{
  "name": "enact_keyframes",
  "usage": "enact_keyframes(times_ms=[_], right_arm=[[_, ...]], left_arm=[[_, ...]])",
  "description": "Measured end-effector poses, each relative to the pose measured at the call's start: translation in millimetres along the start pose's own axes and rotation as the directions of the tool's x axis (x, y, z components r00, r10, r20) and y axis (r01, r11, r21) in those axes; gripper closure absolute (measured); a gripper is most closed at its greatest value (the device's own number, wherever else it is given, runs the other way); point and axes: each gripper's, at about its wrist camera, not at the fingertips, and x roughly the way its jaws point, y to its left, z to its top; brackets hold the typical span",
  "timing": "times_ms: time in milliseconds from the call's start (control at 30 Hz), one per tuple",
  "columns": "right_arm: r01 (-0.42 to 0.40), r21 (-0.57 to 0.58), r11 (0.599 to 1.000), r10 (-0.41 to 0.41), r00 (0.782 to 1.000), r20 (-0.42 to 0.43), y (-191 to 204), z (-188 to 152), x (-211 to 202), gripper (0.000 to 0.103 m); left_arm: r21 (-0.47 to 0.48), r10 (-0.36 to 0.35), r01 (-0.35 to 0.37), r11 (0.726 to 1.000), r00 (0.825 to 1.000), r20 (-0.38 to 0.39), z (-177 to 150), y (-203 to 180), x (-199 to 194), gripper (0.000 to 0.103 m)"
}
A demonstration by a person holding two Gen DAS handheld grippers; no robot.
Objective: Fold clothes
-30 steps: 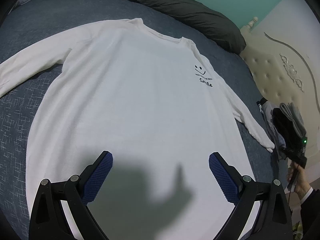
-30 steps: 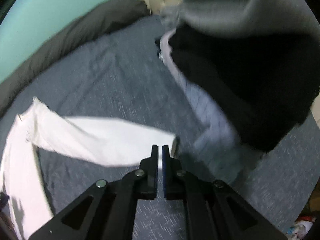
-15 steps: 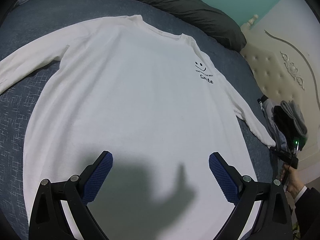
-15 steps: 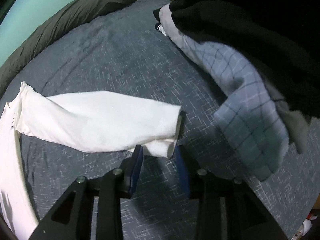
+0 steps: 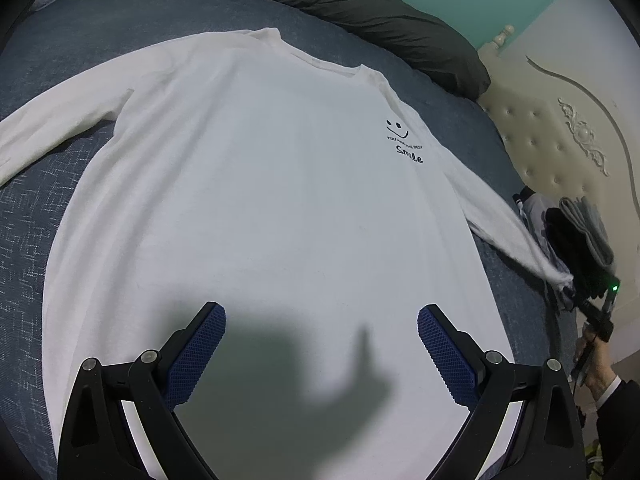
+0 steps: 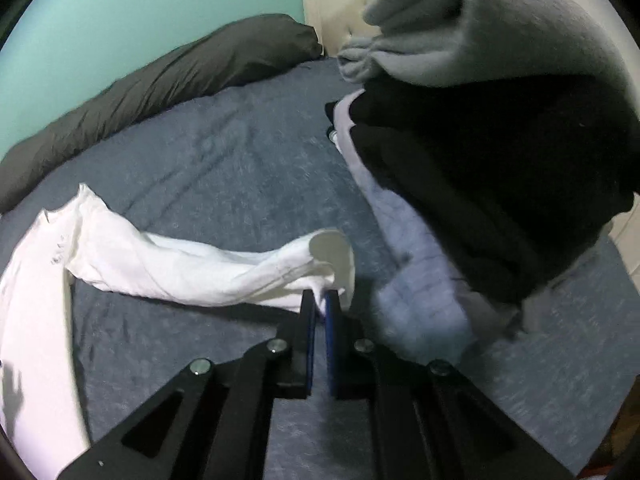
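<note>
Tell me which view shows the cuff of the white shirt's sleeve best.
The right wrist view: the sleeve cuff sits close up, its round opening visible, pinched between the pads of the right hand-held gripper. The left wrist view shows that cuff only small and blurred at the far right edge, beside the pile of dark clothes.

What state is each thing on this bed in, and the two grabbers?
Shirt: spread flat, front up, unfolded.
Left sleeve: stretched out flat on the bed.
Right sleeve: cuff pinched and lifted.
Right gripper: shut on the cuff.
Left gripper: open, above the hem, holding nothing.
Clothes pile: stacked beside the cuff.
Duvet: bunched along the wall.
</note>
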Motion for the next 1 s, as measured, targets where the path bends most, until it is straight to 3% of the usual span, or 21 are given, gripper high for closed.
enact_keyframes(times_ms=[233,433,600,767,900,1000], right_arm=[[0.011,0.012,1.000,-0.010,0.990,-0.141,-3.1,-36.9,31.0,0.099],[-0.011,-0.022,1.000,0.007,0.985,-0.170,0.7,-36.4,28.0,0.098],[-0.039,-0.007,0.999,0.038,0.991,-0.130,0.4,-35.6,1.7,0.095],[-0.048,-0.061,0.997,0.047,0.999,-0.019,9.7,-25.2,-32.4,0.093],[-0.019,-0.034,0.999,0.021,0.998,0.059,10.3,-6.0,-48.2,0.092],[-0.022,-0.023,0.999,0.022,0.999,0.035,10.2,0.3,-33.1,0.080]], left_arm=[[0.000,-0.003,0.003,1.000,1.000,0.002,0.3,0.3,-1.1,0.004],[-0.007,-0.005,0.005,1.000,1.000,0.007,1.3,1.7,-2.3,0.004],[-0.006,-0.008,0.008,1.000,1.000,0.011,2.4,1.0,-3.7,0.004],[-0.003,-0.007,0.007,1.000,1.000,0.010,2.4,0.3,-3.0,0.004],[-0.004,-0.006,0.006,1.000,1.000,0.014,3.5,0.8,-3.5,0.004],[-0.004,-0.006,0.006,1.000,1.000,0.010,3.3,1.0,-1.9,0.004]])
